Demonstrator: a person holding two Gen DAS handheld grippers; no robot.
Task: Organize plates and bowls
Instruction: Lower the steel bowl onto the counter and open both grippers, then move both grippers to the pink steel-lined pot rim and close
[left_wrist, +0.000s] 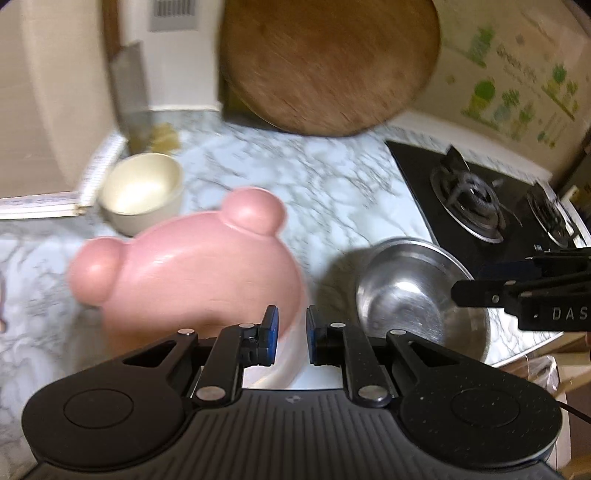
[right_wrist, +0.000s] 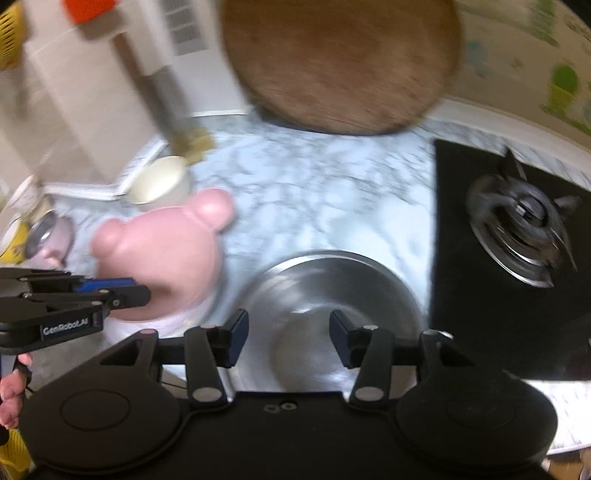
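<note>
Left gripper (left_wrist: 290, 341) pinches the rim of the pink bear bowl (left_wrist: 192, 273), held tilted above the counter (left_wrist: 325, 184). Right gripper (right_wrist: 288, 338) is half open and empty over the steel bowl (right_wrist: 325, 295). Best to level the pink bowl before nesting it

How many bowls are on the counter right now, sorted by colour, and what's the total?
Pink, bear-eared bowl, held in the left gripper: 1
Cream bowl: 1
Steel bowl: 1
Total: 3
</note>
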